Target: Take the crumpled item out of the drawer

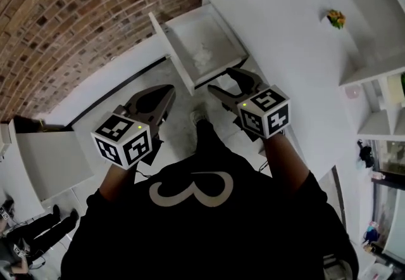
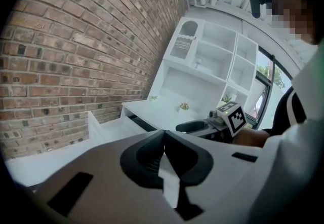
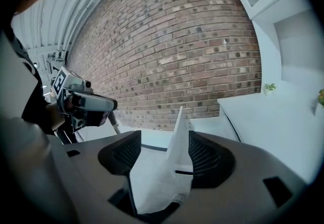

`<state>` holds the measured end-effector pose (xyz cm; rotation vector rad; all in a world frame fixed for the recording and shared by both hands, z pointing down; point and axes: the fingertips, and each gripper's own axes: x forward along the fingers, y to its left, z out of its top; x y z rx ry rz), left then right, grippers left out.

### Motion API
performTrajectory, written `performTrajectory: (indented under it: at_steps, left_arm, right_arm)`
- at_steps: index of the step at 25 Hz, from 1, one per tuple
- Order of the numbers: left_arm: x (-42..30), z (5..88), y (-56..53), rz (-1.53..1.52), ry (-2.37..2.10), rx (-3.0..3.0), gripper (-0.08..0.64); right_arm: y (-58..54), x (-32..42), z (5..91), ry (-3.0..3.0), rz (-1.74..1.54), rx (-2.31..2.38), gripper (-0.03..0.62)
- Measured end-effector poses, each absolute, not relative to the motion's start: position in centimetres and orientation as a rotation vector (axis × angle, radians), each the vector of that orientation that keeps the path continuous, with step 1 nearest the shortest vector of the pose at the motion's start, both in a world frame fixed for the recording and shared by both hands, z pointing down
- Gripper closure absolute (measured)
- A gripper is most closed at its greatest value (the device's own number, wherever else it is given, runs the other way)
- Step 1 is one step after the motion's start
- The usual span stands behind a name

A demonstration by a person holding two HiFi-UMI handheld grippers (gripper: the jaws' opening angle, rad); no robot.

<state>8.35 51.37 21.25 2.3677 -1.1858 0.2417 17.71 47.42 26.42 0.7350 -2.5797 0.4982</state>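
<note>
Holding both grippers just near of the open white drawer (image 1: 172, 54)
Left gripper (image 1: 169, 94) is sitting pinched together, right gripper (image 1: 226, 81) spread apart; a crumpled white wad (image 1: 204, 55) is lying inside.

a red brick wall (image 1: 76, 12) backs a white desk (image 1: 285, 44) with white shelving (image 2: 207, 66); a window (image 2: 264, 73) sits beside the shelves.

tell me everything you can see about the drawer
The drawer is white, shallow and rectangular, and looks smooth like painted board. It stands pulled well out from under the white desk top, with its flat front panel farthest from the desk and no handle showing. One crumpled white item lies on its floor near the middle; nothing else shows inside. The right gripper, jaws apart, hangs close to the drawer's near corner; whether it touches cannot be told.
</note>
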Motion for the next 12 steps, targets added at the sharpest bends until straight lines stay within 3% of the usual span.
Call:
performTrajectory:
  at_steps: [12]
  left_arm:
    - [5.6,24.1,42.8,0.234,-1.238,2.229,0.557]
  right_arm:
    - [36.1,15.0,35.1,-2.408,0.455,0.679,0.316]
